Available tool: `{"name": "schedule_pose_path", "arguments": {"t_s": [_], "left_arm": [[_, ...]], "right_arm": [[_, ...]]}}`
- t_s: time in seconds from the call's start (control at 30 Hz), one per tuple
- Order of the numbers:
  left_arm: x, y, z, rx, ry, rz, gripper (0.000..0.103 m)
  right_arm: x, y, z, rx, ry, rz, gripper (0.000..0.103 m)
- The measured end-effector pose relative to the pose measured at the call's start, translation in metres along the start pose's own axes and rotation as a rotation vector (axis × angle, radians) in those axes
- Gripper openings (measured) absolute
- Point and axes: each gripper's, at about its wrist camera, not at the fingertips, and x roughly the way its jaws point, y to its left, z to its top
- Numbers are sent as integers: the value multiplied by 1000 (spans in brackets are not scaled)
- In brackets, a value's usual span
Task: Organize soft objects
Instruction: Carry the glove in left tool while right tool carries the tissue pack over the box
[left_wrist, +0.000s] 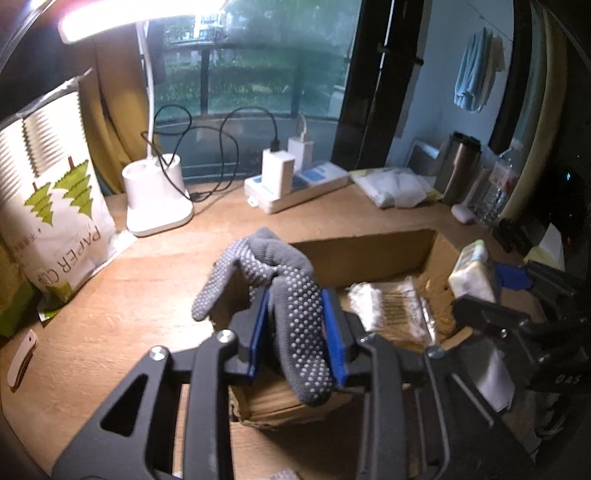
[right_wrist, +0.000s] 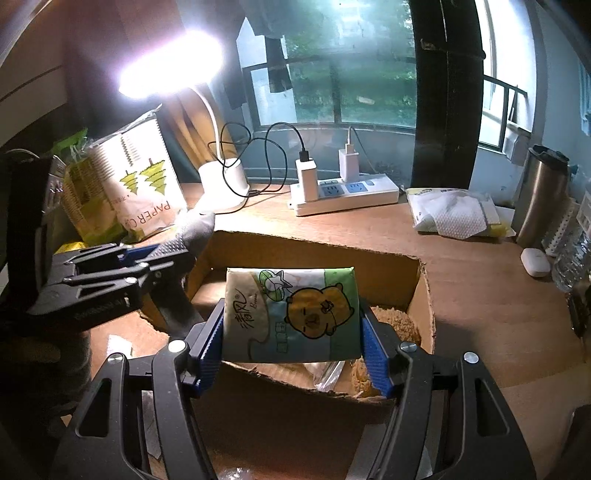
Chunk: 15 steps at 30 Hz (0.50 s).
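Observation:
A grey dotted glove (left_wrist: 291, 295) hangs from my left gripper (left_wrist: 295, 299), whose blue pads are shut on it above the near-left corner of an open cardboard box (left_wrist: 369, 243). In the right wrist view the same gripper (right_wrist: 162, 254) shows at the left with the glove's tip (right_wrist: 195, 225) sticking out. My right gripper (right_wrist: 291, 314) is shut on a green tissue pack (right_wrist: 295, 306) printed with a bear, held over the box (right_wrist: 314, 243). That pack (left_wrist: 471, 273) also appears at the right of the left wrist view. A clear packet (left_wrist: 388, 310) lies inside the box.
On the wooden desk (right_wrist: 480, 295) stand a white lamp base (left_wrist: 155, 199), a paper-cup bag (left_wrist: 62, 206), a power strip with chargers (right_wrist: 343, 195), a wipes pack (right_wrist: 450, 214), a steel tumbler (right_wrist: 539, 195) and a white earbud case (right_wrist: 535, 262).

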Motion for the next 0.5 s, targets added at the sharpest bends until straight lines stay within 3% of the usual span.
{"name": "schedule_pose_path", "arguments": {"t_s": [0.03,0.13,0.17,0.5], "left_arm": [[1,1,0,-4,0,1,37],[-2,5,0,-20,-6,-10,64],[-4,7,-1,-27,-10,-15,66],[-28,25,-13,-62,-41,-7,66]], "right_arm": [[1,0,0,0,3,-1,68],[7,2,1,-1,14,-4,68],[8,2,0,-1,17,-4,68],[28,24,-2,-29,70,19,68]]}}
